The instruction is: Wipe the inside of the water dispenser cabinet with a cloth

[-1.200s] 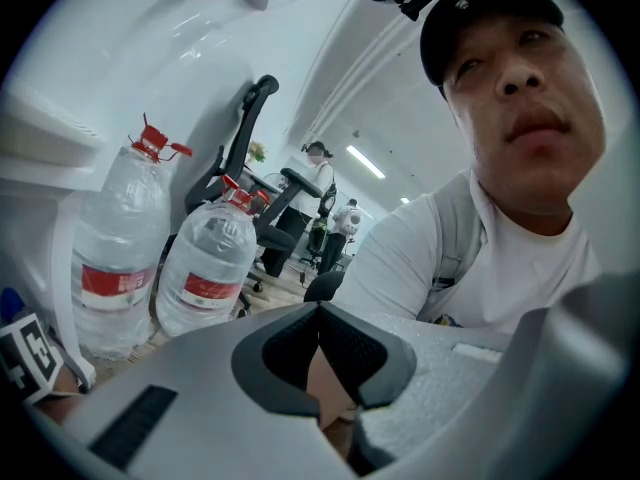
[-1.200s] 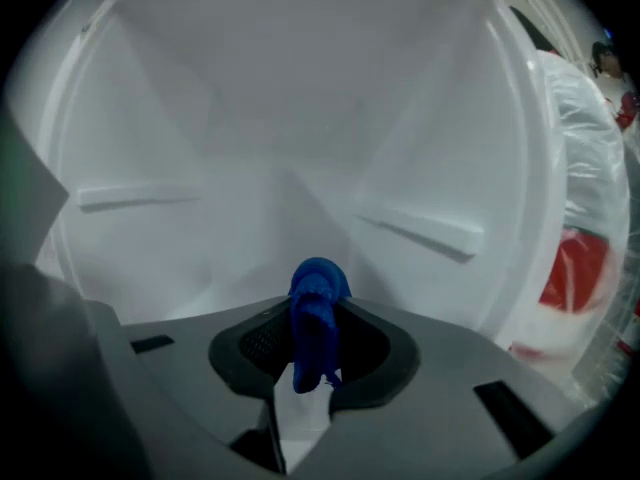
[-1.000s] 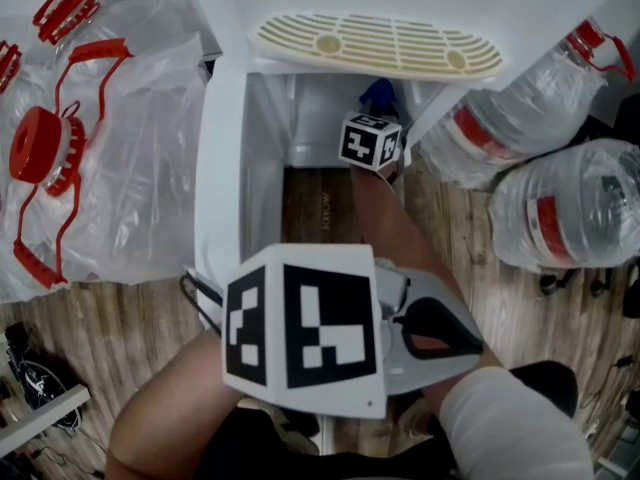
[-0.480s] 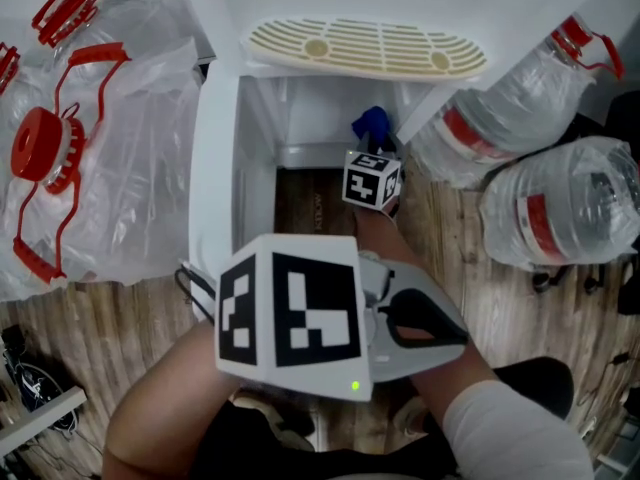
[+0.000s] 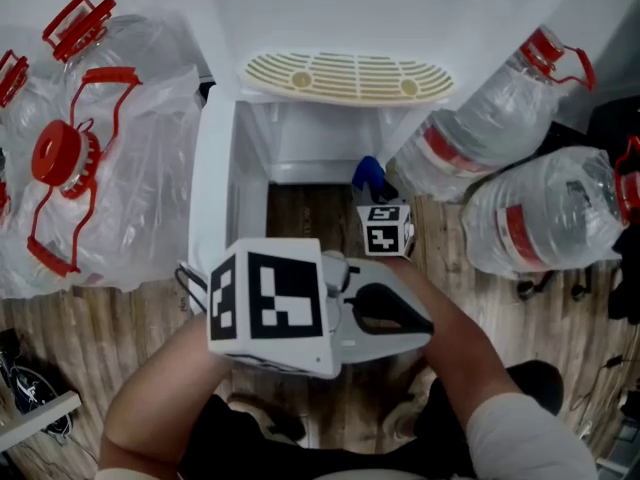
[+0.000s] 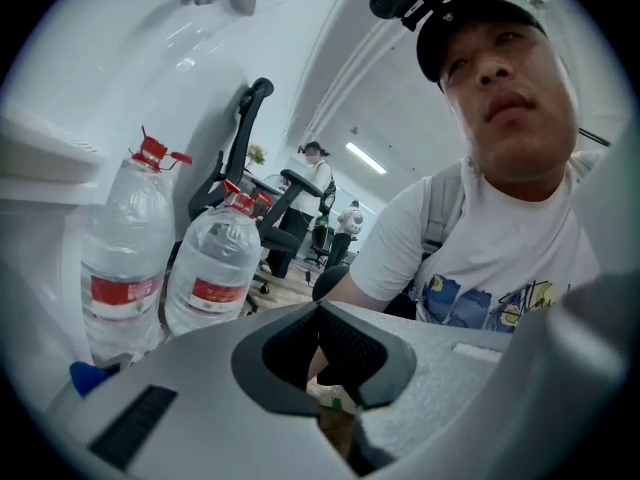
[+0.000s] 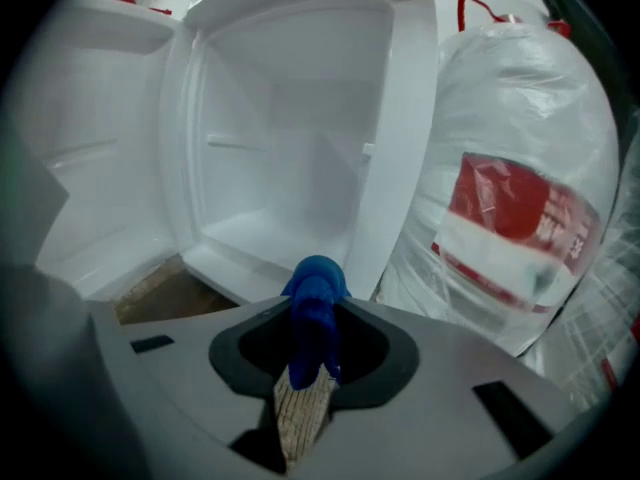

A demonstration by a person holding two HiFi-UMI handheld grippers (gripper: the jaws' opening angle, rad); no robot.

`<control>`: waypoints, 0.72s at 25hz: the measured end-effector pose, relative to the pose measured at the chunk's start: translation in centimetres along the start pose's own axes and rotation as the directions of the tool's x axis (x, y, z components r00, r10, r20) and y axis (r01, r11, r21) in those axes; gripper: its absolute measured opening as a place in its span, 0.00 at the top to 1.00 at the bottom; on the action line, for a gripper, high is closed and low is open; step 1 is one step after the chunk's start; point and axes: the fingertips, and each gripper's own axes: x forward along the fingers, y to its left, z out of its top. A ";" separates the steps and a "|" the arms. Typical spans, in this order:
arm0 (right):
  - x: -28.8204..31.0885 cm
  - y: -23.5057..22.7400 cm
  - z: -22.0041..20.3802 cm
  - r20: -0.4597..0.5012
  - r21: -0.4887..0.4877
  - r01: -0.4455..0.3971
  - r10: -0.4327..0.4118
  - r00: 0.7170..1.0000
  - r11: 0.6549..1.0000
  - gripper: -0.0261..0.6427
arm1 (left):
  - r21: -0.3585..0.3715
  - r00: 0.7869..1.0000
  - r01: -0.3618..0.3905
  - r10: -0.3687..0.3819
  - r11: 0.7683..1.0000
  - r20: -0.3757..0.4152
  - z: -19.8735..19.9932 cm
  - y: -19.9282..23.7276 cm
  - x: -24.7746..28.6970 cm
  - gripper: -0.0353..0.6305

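The white dispenser cabinet (image 5: 300,140) stands open, its door (image 5: 213,198) swung out to the left. My right gripper (image 5: 375,198) hovers just outside the cabinet's front lip, over the wooden floor, shut on a blue cloth (image 5: 367,173). In the right gripper view the cloth (image 7: 316,293) sticks up between the jaws of that gripper (image 7: 315,340), facing the bare white interior (image 7: 285,158). My left gripper (image 5: 400,316) is held close to my body, away from the cabinet. Its jaws (image 6: 320,314) are shut on nothing and point back at the person.
A beige slotted drip tray (image 5: 345,76) sits above the cabinet opening. Large water bottles (image 5: 480,133) lie at the right, one (image 7: 515,228) close beside the cabinet's right wall. Empty bottles in plastic bags (image 5: 95,158) fill the left. Cables (image 5: 25,383) lie bottom left.
My right gripper has drawn back out of the cabinet toward me, carrying the blue cloth. The left gripper has stayed near my body.
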 end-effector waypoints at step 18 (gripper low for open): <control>-23.8 -0.3 12.7 0.136 -0.159 -0.597 0.617 0.775 0.786 0.83 | 0.049 0.954 -0.184 0.167 0.982 0.248 4.8 -0.1 -2.3 0.94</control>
